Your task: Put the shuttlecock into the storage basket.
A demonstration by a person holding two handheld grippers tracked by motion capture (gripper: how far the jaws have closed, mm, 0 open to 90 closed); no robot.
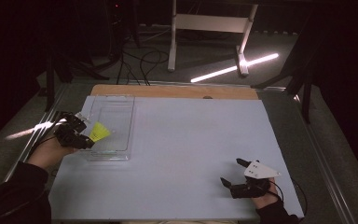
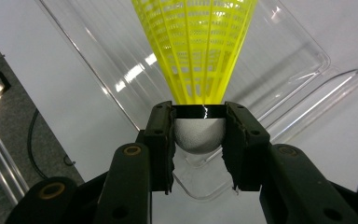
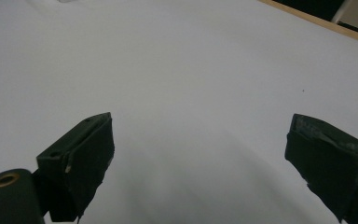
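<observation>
Clamped by its white cork between the left gripper (image 2: 199,135) jaws, a yellow shuttlecock (image 2: 198,46) hangs skirt-forward over the clear tray (image 1: 121,109), apparently for placing inside; well away from the tray, the right gripper (image 1: 237,173) rests open.

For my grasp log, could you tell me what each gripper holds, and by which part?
The left gripper clamps the yellow shuttlecock by its white cork head; the right gripper holds nothing.
</observation>
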